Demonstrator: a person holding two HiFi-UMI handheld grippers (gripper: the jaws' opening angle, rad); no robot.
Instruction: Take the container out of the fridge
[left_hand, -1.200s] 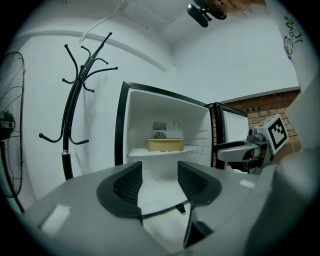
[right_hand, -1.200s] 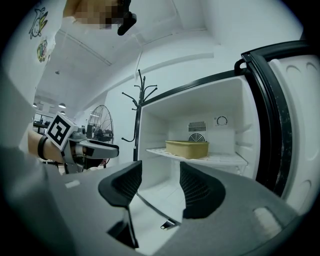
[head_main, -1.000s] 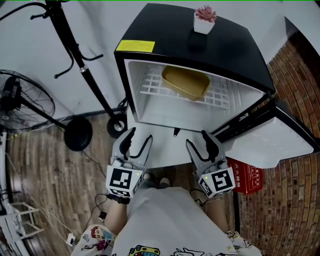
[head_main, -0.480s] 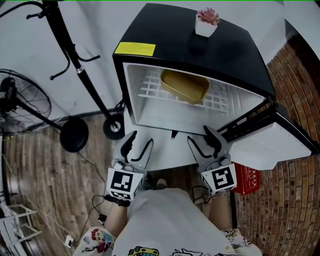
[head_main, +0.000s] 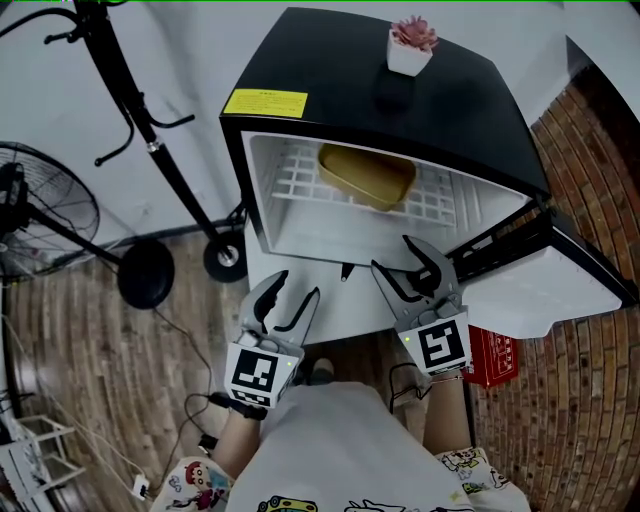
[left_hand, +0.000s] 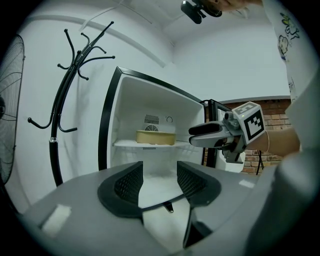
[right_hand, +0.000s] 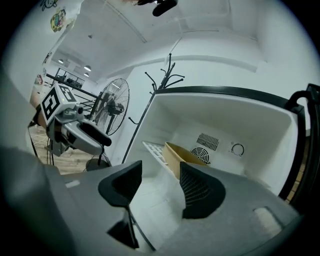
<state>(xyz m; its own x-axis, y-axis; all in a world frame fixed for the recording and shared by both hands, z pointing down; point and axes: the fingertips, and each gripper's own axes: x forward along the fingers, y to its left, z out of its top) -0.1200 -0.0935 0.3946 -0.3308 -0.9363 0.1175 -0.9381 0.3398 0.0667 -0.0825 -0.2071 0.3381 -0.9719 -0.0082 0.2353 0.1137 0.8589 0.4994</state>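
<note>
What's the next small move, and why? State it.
Probably ease the right gripper forward toward the tan container on the wire shelf: its jaws are open and empty, it sits outside the fridge, nearer the container than the left gripper.

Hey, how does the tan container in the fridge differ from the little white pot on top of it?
The container is tan, low and wide; the pot is white and small. The container sits on the wire shelf inside the fridge; the pot stands on its black top and holds a pink plant. Both sit upright.
</note>
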